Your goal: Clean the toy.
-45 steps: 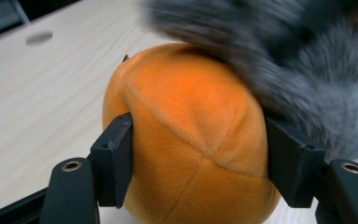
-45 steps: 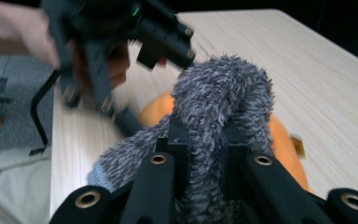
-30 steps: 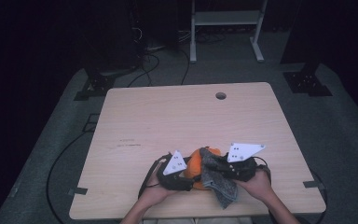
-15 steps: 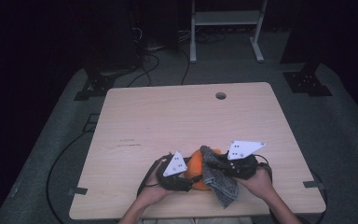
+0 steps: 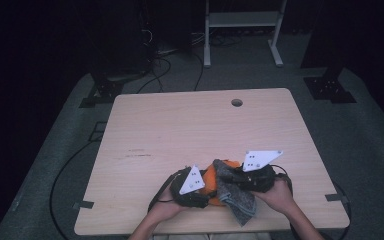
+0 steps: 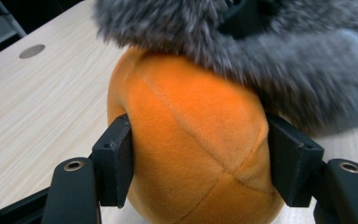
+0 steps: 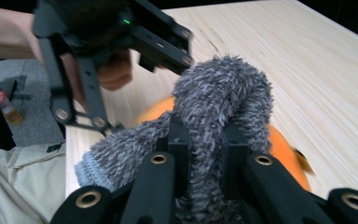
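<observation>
Left gripper (image 6: 200,149) clamps orange plush ball (image 6: 191,154); right gripper (image 7: 205,140) pinches grey fuzzy cloth (image 7: 219,93). Keep ball steady, draw cloth evenly over it.

Round plush ball (image 6: 196,154): bright orange felt-like fabric, plain, with stitched seams crossing near its lower right.

Fuzzy grey cloth (image 7: 223,112): mid-grey shaggy pile, tips paler, base darker; 1 ribbed pale grey edge at near left in the right gripper view.

Light wooden table (image 5: 190,130): pale beige, fine straight grain, 1 dark round hole at far right of centre, faint dark scuffs at left.

Both grippers' jaws: matt black, with brass-coloured rivets. 2 white triangular plates, small dark dots.

Floor: dark grey-green.
</observation>
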Available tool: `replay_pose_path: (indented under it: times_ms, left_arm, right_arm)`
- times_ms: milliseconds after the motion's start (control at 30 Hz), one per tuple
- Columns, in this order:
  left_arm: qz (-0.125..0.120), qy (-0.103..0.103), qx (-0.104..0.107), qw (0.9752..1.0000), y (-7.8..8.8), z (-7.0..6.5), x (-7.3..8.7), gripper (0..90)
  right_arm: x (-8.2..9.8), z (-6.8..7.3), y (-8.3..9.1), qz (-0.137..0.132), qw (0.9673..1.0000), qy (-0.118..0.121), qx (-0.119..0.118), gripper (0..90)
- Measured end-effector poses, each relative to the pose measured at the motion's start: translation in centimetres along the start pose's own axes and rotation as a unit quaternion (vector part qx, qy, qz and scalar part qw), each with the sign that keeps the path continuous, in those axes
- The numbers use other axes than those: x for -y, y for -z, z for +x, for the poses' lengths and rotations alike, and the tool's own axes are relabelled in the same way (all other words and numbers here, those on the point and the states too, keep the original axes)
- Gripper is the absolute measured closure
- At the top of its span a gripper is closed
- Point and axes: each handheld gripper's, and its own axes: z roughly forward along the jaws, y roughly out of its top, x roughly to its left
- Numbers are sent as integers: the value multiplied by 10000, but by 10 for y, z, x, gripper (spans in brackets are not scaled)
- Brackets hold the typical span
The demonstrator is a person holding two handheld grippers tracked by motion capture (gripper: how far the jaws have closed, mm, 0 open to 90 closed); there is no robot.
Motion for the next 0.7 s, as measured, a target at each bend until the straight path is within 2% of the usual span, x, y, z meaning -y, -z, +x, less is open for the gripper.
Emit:
replay_pose_path:
  times_ms: [33, 67, 100, 133, 167, 200, 233, 267, 300, 400, 433, 467, 500, 533, 567, 600, 633, 667, 700]
  left_arm:
    - [-56, 104, 77, 9999, 1, 3, 2, 322]
    - [-56, 104, 77, 9999, 1, 3, 2, 297]
    - [-178, 483, 248, 9984, 0, 7, 2, 234]
    - [-166, 768, 314, 9964, -3, 9, 0, 162]
    - [-130, 949, 269, 9950, -5, 9, -2, 132]
    - [-107, 959, 198, 9951, -6, 9, -3, 138]
    - [-45, 838, 131, 9964, -5, 8, -3, 168]
    - [-21, 648, 22, 9979, -3, 7, -2, 223]
    - [-16, 604, 16, 9982, -2, 8, 0, 268]
    - [40, 523, 92, 9986, 3, 11, 5, 311]
    - [40, 523, 92, 9986, 3, 11, 5, 307]
    - [15, 721, 184, 9972, 4, 16, 8, 279]
    - [9, 853, 244, 9961, 2, 18, 6, 227]
    - [9, 853, 244, 9961, 2, 18, 6, 164]
    - [1, 964, 244, 9950, 0, 19, 3, 114]
    - [-9, 1029, 234, 9944, -1, 19, 1, 114]
    - [26, 927, 113, 9956, -2, 17, 0, 123]
    - [26, 927, 113, 9956, -2, 17, 0, 167]
    - [36, 800, 69, 9968, 1, 17, 4, 235]
  right_arm:
    - [3, -3, 2, 41, 10000, -35, 42, 783]
    - [3, -3, 2, 41, 10000, -35, 42, 783]
    - [9, -7, 7, 165, 9997, -161, 85, 785]
    - [10, -8, 8, 161, 9996, -245, -40, 785]
    - [9, -5, 7, 153, 9995, -238, -103, 785]
    - [7, -1, 5, 128, 9997, -136, -160, 785]
    - [4, 3, 1, 136, 9997, -48, -174, 784]
    - [1, 6, -2, 184, 9998, 70, -72, 784]
    - [-1, 6, -3, 199, 9997, 145, 14, 784]
    - [4, -3, 2, 78, 9998, -65, 161, 783]
    - [4, -3, 2, 78, 9998, -65, 161, 783]
    - [14, -13, 6, 148, 9990, -298, 290, 783]
    - [17, -14, 6, 162, 9988, -370, 289, 784]
    - [17, -14, 6, 162, 9988, -370, 289, 784]
    - [14, -8, 1, 108, 9990, -337, 257, 783]
    - [14, -8, 1, 108, 9990, -337, 257, 783]
    - [8, -1, -6, 93, 9997, -138, 181, 782]
    - [8, -1, -6, 93, 9997, -138, 181, 782]
    - [7, 0, -8, 136, 9997, -93, 188, 782]
